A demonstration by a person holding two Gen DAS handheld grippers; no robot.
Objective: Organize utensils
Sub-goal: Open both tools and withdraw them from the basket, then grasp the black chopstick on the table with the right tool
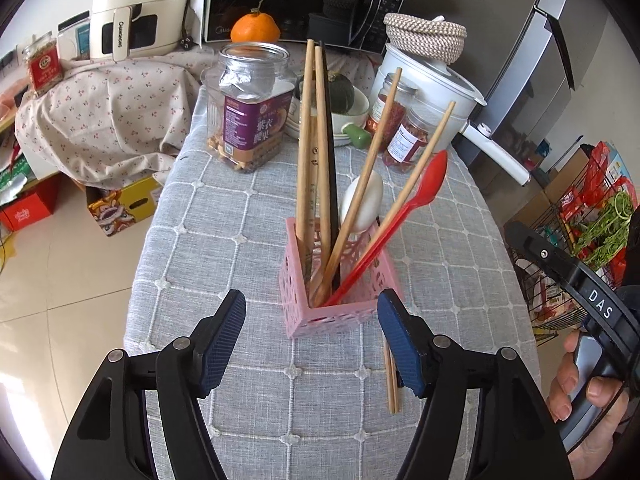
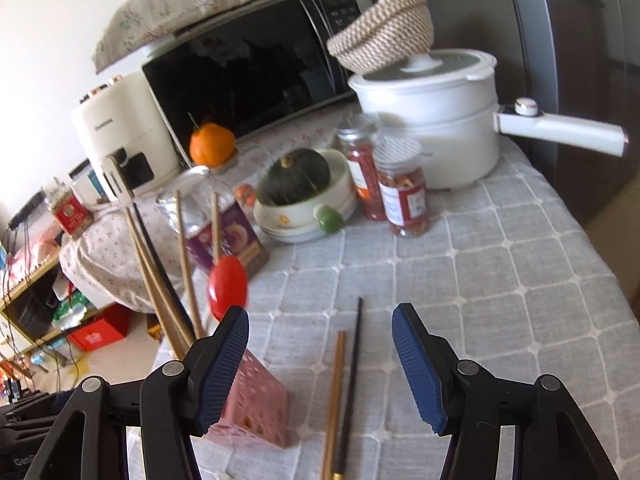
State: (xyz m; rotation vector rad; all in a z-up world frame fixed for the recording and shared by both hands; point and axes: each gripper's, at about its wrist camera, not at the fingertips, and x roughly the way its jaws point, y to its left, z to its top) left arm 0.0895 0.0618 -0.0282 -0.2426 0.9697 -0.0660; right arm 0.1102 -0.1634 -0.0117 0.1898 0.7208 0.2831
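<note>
Right gripper (image 2: 320, 364) unclenched, empty, over two chopsticks (image 2: 340, 392) beside pink holder (image 2: 256, 408), likely for pickup; left gripper (image 1: 312, 344) also unclenched.

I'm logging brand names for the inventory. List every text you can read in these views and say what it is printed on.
"CHANGHONG": top of the cream air fryer.
"CHANGHONG": again, running down the air fryer's handle.
"DAS": black band of the right gripper, seen in the left wrist view.
Purple label on the nut jar: Chinese characters, too small to read reliably.
Red tin, spice jar, microwave panel: print too small or blurred.
</note>
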